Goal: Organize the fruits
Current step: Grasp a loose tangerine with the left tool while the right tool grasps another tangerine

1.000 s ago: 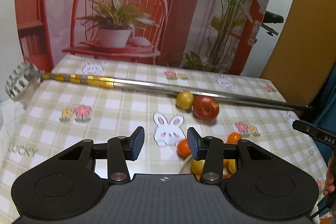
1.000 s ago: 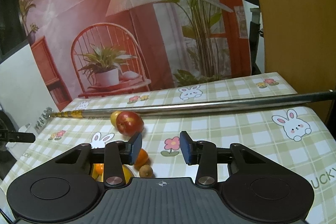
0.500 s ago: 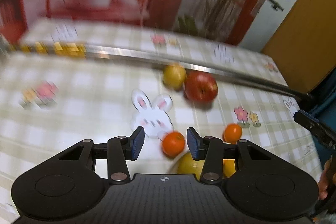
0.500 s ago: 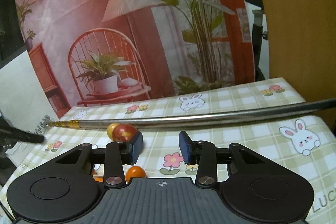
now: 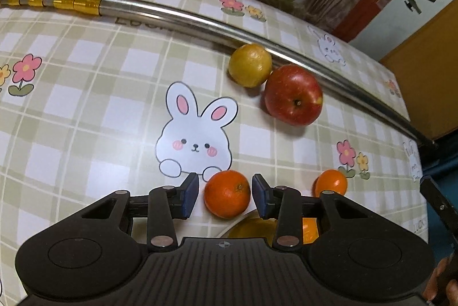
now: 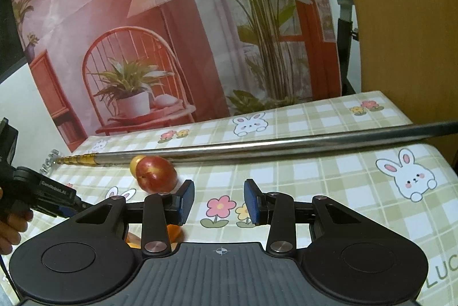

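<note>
In the left wrist view an orange mandarin [image 5: 227, 194] lies on the checked tablecloth [image 5: 86, 94] between my left gripper's [image 5: 224, 195] blue pads. The jaws are closing, and a thin gap still shows on each side of the fruit. A second mandarin [image 5: 330, 182] sits to its right. A yellow fruit [image 5: 252, 228] and an orange one [image 5: 309, 228] are half hidden under the fingers. Farther back a yellow citrus [image 5: 249, 65] touches a red apple [image 5: 293, 95]. My right gripper [image 6: 219, 201] hovers open with nothing between its pads, the apple [image 6: 156, 172] ahead to its left.
A long steel pole [image 5: 200, 22] with a gold end [image 5: 57, 1] lies across the table behind the fruit. A printed backdrop [image 6: 171, 33] stands at the far edge. In the right wrist view, the left gripper's body [image 6: 43, 191] and a person's hand [image 6: 11, 223] show at the left.
My left gripper has dropped and tilted down toward the table, and the mandarin now sits between its narrowing jaws. The right gripper has drifted slightly and stays open.
</note>
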Available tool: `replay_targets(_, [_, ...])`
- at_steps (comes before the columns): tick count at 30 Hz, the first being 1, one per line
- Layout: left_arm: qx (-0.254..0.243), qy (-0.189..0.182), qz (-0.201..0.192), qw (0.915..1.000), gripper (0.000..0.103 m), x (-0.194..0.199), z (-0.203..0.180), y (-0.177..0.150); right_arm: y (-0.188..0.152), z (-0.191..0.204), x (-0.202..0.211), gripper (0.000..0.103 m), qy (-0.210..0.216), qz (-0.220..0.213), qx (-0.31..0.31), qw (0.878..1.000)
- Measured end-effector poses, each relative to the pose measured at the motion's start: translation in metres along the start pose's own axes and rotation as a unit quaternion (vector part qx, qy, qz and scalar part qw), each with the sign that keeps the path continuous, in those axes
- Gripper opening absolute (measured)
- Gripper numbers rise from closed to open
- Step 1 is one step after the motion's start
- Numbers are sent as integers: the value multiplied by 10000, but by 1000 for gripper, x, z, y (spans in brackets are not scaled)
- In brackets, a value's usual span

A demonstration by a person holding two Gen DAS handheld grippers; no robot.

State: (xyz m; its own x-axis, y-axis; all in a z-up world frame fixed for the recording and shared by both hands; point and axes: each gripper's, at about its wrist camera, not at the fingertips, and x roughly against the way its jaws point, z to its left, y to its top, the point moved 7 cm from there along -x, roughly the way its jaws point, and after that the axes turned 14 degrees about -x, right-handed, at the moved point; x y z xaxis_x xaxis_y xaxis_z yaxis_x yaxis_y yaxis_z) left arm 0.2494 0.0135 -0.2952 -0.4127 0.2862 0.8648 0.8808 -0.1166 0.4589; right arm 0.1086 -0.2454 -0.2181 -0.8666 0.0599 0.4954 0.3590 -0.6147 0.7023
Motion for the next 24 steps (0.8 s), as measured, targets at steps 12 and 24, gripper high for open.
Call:
replay_targets(12, [-316,165,-274,9990,38,6,-7,1,-8,-1,-7,36,64,226,-87,9997])
replay_targets(24, [-833,347,-987,9910,38,49,-15,-9,-31,18,-49,36,372,1065,-74,9936])
